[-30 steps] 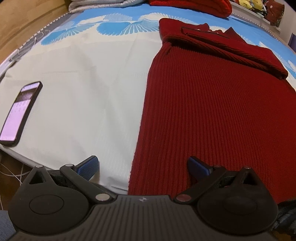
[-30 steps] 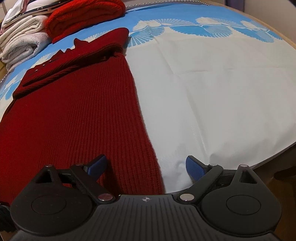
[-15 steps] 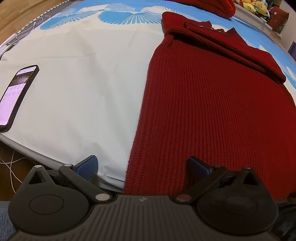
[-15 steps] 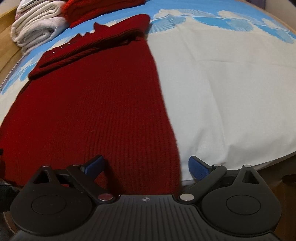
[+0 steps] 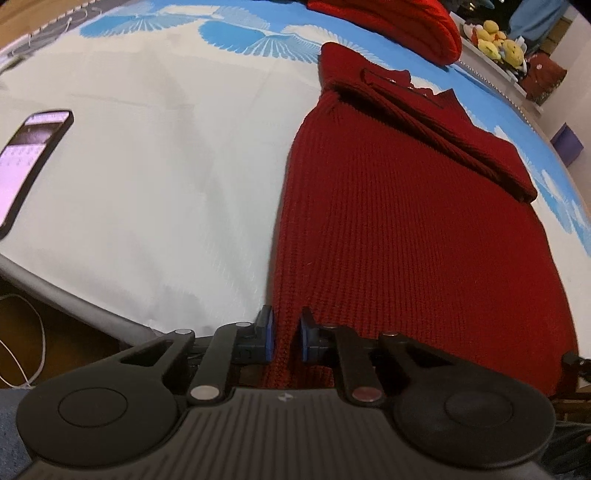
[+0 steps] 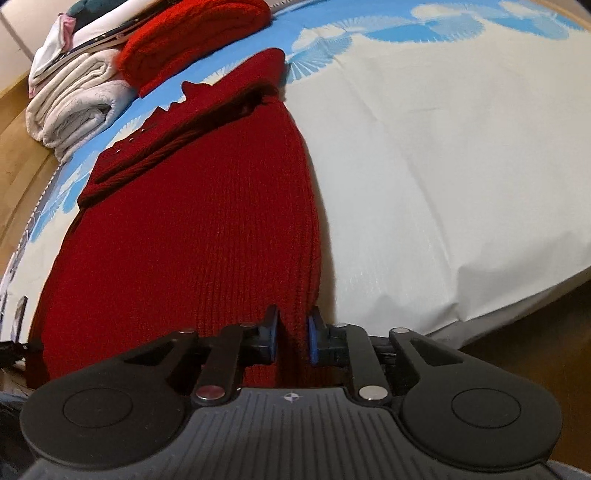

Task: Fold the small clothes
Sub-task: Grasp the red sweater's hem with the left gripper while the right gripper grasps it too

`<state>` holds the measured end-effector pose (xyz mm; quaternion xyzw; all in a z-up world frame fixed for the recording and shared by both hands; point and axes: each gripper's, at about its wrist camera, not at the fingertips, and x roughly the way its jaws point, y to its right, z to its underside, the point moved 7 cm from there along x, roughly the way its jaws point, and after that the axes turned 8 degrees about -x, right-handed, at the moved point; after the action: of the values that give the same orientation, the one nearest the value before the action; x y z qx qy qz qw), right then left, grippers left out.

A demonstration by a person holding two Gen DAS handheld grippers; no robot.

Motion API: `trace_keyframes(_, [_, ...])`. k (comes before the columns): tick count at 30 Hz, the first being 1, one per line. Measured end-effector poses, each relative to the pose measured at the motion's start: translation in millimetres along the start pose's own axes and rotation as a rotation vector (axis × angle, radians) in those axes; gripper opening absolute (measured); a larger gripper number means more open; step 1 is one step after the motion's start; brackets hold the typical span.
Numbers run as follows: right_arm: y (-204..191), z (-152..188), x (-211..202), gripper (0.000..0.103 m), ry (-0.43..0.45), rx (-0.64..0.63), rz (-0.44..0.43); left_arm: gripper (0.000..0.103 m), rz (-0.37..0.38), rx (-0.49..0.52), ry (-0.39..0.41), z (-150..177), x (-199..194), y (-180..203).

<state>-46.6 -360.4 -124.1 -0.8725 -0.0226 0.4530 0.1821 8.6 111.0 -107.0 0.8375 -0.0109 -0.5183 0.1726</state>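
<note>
Left gripper [image 5: 284, 338] first: its jaws have just been closing, and the blue pads now pinch the near-left corner of the dark red knitted sweater [image 5: 406, 221] at its hem. From this wrist view the sweater lies flat, lengthwise away from the camera, on the white sheet with blue fan prints [image 5: 166, 166], its sleeves already folded across the chest at the far end. A phone [image 5: 29, 158] with a lit screen rests well apart on the left (near the bed's edge). A brighter red folded knit [image 5: 399, 26] sits beyond the collar.

From the right wrist view, the right gripper [image 6: 293, 336] has likewise just been closing and clamps the near-right hem corner of the sweater [image 6: 192, 240]. Folded white towels [image 6: 74, 107] and the bright red knit [image 6: 195, 37] are stacked at the far left.

The step in hand looks like the grasp before the bottom-to-top fold. Next, both corners likely need lifting together and carrying evenly toward the collar, keeping the hem taut so the thick knit doesn't sag or skew, then laying it over the folded sleeves.
</note>
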Motion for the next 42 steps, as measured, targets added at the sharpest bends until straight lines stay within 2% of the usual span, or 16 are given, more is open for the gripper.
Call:
trace_keyframes(1, [0,2,1,0.042,-0.019,0.000,-0.006,0.018,0.005,-0.010,-0.007,0,0,0])
trace_keyframes(3, [-5,6,8,0.061,-0.068,-0.010,-0.013,0.028,0.017,-0.013,-0.024,2,0,-1])
trace_keyframes(5, [-10,9,11,0.064,-0.083,-0.052,-0.003,0.052,0.043,0.006,-0.043,5,1,4])
trace_keyframes(7, [-10,9,12,0.064,-0.088,-0.051,0.001,0.067,0.059,0.052,-0.064,11,3,11])
trace_keyframes(8, [-9,8,12,0.060,-0.087,-0.047,0.010,0.066,0.050,0.083,-0.068,14,4,15])
trace_keyframes(9, [-7,8,11,0.042,-0.090,-0.046,0.022,0.063,0.028,0.112,-0.065,17,5,18])
trace_keyframes(10, [-6,8,9,0.026,-0.087,-0.035,0.011,0.048,0.002,0.138,-0.051,18,4,19])
trace_keyframes(11, [-6,8,6,0.017,-0.075,-0.019,-0.018,0.033,-0.007,0.140,-0.043,18,3,18])
trace_keyframes(13, [-7,7,2,0.016,-0.051,-0.025,-0.010,0.013,0.027,0.087,-0.051,16,-2,12])
trace_keyframes(16, [-13,4,-11,0.015,0.008,-0.020,-0.026,0.012,0.084,0.024,-0.035,13,-16,5])
trace_keyframes(20, [-15,0,-43,0.014,0.116,0.037,-0.098,0.011,0.137,0.047,0.026,16,-44,10])
trace_keyframes(33, [-7,24,-123,0.011,0.190,0.114,-0.138,0.011,0.239,0.100,0.039,56,-116,11])
trace_keyframes(37, [-16,9,-132,0.011,0.218,0.113,-0.161,0.011,0.272,0.077,0.060,43,-132,17])
trace_keyframes(42, [-35,-42,-131,0.011,0.264,0.078,-0.179,0.011,0.314,0.047,0.092,0,-141,35])
